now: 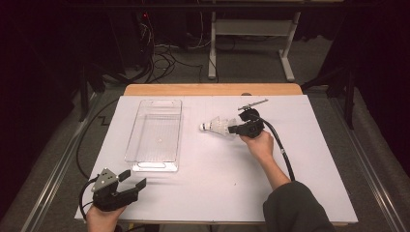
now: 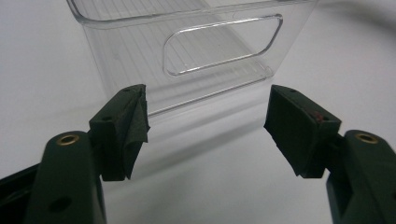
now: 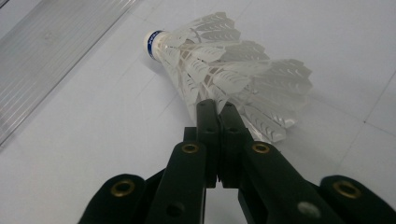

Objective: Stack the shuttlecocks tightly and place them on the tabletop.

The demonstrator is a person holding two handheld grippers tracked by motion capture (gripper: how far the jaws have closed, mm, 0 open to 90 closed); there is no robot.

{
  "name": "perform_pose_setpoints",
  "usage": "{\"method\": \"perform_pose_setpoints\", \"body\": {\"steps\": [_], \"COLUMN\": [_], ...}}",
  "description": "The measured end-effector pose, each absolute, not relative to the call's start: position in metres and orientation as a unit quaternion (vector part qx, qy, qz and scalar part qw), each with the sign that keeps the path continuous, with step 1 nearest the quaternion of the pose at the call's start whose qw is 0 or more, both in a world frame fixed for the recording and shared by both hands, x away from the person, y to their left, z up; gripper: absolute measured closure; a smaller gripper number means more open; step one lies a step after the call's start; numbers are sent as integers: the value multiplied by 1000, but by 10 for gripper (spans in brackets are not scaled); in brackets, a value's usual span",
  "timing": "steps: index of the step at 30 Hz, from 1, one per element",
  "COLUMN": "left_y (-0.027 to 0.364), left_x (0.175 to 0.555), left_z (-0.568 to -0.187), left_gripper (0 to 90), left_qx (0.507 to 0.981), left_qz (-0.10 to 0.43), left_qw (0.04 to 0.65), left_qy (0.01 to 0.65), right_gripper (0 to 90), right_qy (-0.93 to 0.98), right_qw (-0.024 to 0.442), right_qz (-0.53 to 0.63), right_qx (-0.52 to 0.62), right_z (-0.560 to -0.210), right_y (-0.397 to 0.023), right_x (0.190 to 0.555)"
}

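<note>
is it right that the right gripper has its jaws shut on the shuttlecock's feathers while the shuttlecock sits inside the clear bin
Not quite. The right gripper does have its jaws shut on the feathers, but the shuttlecock lies on the white table to the right of the clear bin, not inside it. The high view shows this.

Feathered shuttlecock (image 3: 224,70), clear glossy plastic bin (image 1: 155,135)

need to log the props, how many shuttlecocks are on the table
1. The shuttlecock lies right of the clear bin, its feather skirt pinched in the right tool. None can be seen inside the bin.
</note>
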State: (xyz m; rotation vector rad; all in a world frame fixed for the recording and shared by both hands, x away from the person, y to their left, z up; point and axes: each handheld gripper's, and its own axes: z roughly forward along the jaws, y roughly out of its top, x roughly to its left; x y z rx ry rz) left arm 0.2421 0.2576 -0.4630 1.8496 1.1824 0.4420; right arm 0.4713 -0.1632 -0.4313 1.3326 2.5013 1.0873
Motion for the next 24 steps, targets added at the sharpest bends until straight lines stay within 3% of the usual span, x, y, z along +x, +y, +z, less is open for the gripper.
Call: {"method": "perform_pose_setpoints", "body": {"steps": [24], "left_y": [258], "left_x": [242], "left_z": [-463], "left_gripper": [310], "left_qx": [743], "left_qz": [178], "left_qw": [437], "left_qy": [475], "right_gripper": [898], "right_qy": [826], "right_qw": [55], "right_qz": [352], "right_qx": [437], "right_z": [-436], "right_y": [-155], "right_x": [475]}}
